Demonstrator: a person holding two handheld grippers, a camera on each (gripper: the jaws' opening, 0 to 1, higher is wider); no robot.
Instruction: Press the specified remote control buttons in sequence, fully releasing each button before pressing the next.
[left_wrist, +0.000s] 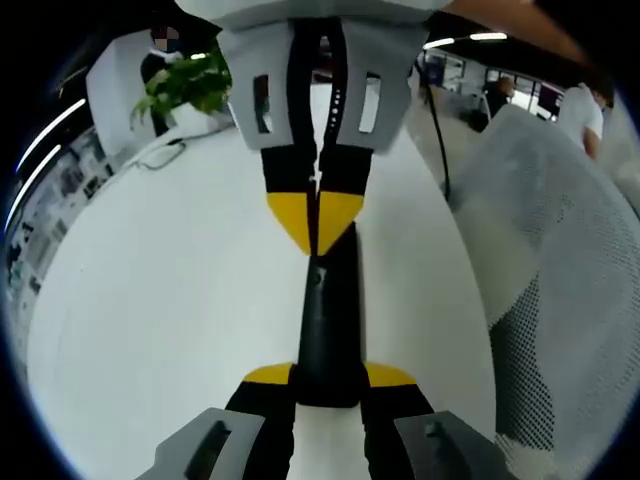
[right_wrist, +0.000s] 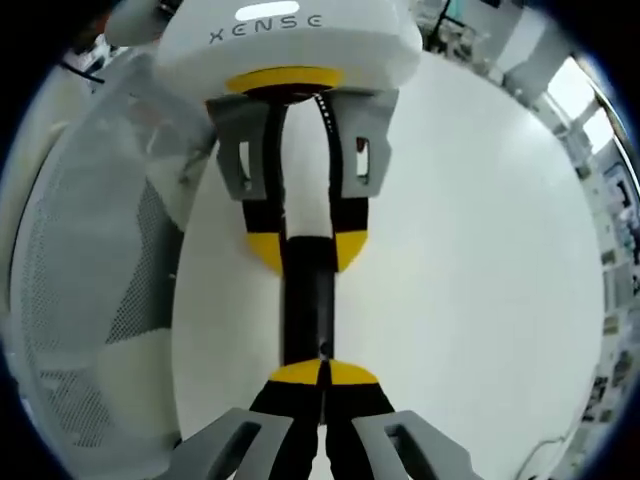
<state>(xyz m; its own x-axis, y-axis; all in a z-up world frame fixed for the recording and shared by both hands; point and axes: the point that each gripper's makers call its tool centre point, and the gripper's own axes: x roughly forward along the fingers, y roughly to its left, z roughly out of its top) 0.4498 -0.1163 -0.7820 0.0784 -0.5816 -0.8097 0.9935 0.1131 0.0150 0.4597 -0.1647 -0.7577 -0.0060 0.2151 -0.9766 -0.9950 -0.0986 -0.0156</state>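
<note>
A slim black remote control (left_wrist: 328, 310) lies lengthwise over the white table (left_wrist: 160, 300). My left gripper (left_wrist: 328, 376) is shut on its near end, with one yellow-tipped jaw on each side. My right gripper (left_wrist: 318, 222) reaches in from the opposite side, its jaws shut tip to tip. Its yellow point rests on the remote's upper face near the far end. In the right gripper view, the shut right gripper (right_wrist: 323, 372) touches the remote (right_wrist: 305, 305). The left gripper (right_wrist: 305, 250) clamps the other end there. The buttons are too dark to make out.
A white mesh chair (left_wrist: 560, 280) stands close against the table edge, also seen as the chair (right_wrist: 90, 300). A potted green plant (left_wrist: 185, 85) and a black cable (left_wrist: 435, 130) sit at the table's far end. People (left_wrist: 585, 110) stand in the office behind.
</note>
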